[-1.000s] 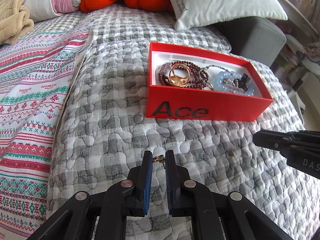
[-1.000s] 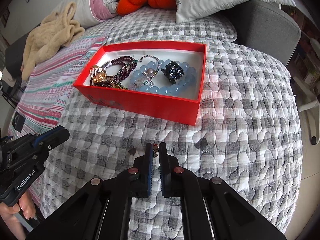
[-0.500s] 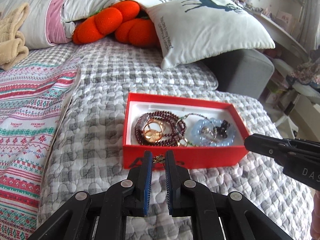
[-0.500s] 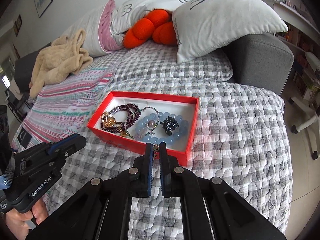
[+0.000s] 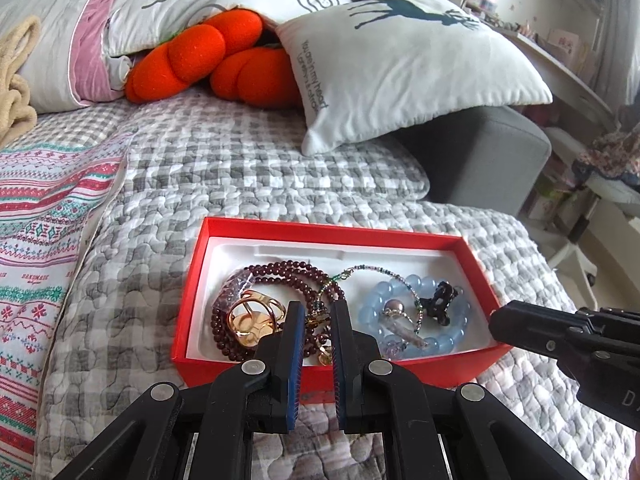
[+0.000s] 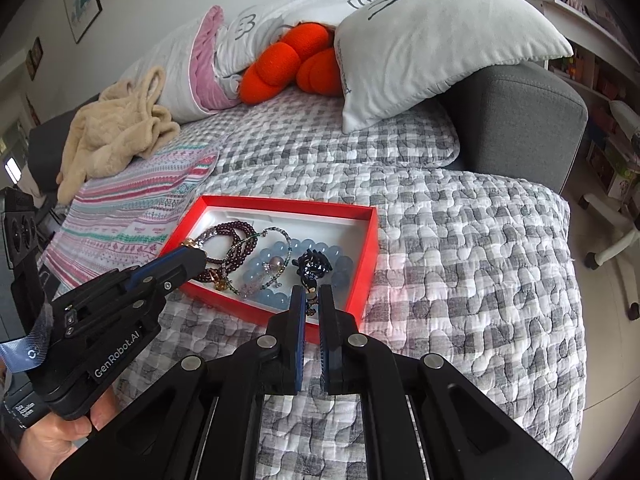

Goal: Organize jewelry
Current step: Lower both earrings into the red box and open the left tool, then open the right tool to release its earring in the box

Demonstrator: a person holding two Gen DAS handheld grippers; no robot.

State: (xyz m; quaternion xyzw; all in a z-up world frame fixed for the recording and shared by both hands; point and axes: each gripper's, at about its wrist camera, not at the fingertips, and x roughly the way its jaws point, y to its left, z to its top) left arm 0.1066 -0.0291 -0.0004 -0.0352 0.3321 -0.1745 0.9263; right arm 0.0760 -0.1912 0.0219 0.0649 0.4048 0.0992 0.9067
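A red box (image 5: 340, 229) (image 6: 368, 248) with a white lining sits on the grey checked quilt. It holds a dark red bead string (image 5: 276, 270), a gold ring piece (image 5: 250, 316), a pale blue bead bracelet (image 5: 416, 292) (image 6: 280, 250) and a black clip (image 5: 440, 304) (image 6: 314, 266). My left gripper (image 5: 316, 314) is shut on a small gold earring (image 5: 316, 314), above the box's near left part. My right gripper (image 6: 311, 300) is shut on a small dark earring (image 6: 311, 305), above the box's near wall. Each gripper shows in the other's view (image 5: 560, 340) (image 6: 132, 292).
A white deer pillow (image 5: 400, 64), orange plush cushions (image 5: 224, 60) and a pink-edged pillow lie at the back. A striped patterned blanket (image 5: 40, 220) and a beige towel (image 6: 112, 136) lie to the left. A grey sofa arm (image 6: 520, 120) stands at the right, where the bed ends.
Both grippers have risen from the quilt and moved forward over the red box, each still holding its small earring.
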